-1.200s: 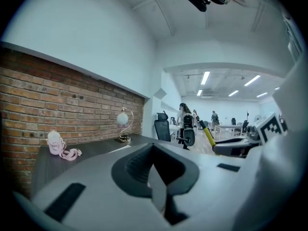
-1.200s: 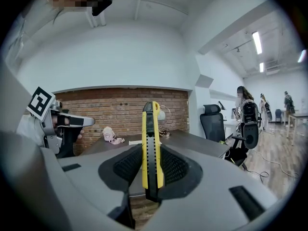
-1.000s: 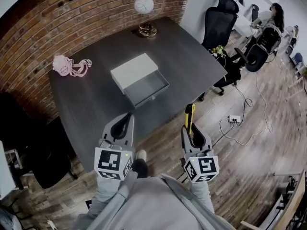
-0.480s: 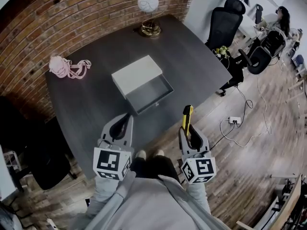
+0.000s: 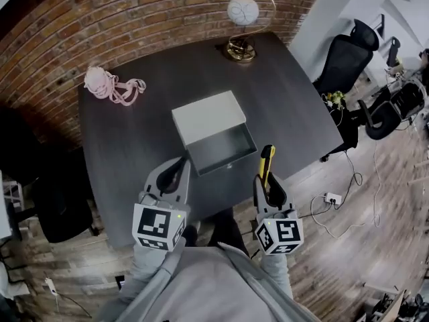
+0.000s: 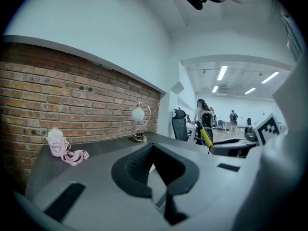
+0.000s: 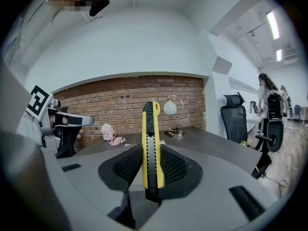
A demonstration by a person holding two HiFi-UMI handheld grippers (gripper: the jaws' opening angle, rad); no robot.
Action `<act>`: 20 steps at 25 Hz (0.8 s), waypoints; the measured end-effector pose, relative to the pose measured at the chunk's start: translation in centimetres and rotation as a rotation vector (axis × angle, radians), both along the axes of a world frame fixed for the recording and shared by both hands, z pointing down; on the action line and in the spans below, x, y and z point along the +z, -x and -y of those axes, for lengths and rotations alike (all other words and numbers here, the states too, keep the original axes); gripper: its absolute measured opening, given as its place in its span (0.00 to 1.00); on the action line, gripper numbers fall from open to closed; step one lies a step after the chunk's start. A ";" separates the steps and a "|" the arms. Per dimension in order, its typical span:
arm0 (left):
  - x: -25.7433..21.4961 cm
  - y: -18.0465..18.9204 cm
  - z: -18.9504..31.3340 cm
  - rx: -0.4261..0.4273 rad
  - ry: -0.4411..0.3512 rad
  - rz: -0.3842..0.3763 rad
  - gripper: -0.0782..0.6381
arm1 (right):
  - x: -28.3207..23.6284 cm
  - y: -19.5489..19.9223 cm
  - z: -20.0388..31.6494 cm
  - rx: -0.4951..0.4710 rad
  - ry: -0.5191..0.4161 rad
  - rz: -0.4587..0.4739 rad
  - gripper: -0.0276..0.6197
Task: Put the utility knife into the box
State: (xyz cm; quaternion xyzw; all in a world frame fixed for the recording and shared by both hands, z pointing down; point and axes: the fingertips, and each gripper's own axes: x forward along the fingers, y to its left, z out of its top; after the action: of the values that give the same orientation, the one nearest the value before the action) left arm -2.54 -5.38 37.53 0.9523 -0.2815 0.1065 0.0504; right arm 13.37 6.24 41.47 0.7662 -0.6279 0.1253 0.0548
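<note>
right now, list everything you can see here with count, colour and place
table: 1, dark grey, centre, against the wall
brick wall: 1, red-brown, behind the table
box: 1, white with a grey open inside, middle of the table
lamp: 1, white globe on a brass stand, far edge of the table
pink corded thing: 1, pink, far left corner of the table
utility knife: 1, yellow and black, gripped in the right claw
office chairs: at least 2, black, right of the table
power strip: 1, white, on the wood floor at right
left claw: 1, grey, shut and empty, above the table's near edge
right claw: 1, grey, shut on the knife
</note>
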 end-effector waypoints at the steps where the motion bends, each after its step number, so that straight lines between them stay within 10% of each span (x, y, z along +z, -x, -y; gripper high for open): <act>1: 0.0 -0.3 0.8 -0.025 0.000 0.002 0.13 | 0.0 -0.7 1.2 -0.024 -0.001 0.001 0.24; 20: -0.7 -4.4 7.9 -0.478 -0.003 0.015 0.13 | -0.3 -7.4 16.4 -0.520 0.020 -0.011 0.24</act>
State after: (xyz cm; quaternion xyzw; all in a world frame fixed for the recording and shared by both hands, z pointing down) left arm 1.84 -13.26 36.86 0.8580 -0.4993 0.0982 0.0706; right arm 20.73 -10.20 41.13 0.5791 -0.8022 0.1091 0.0960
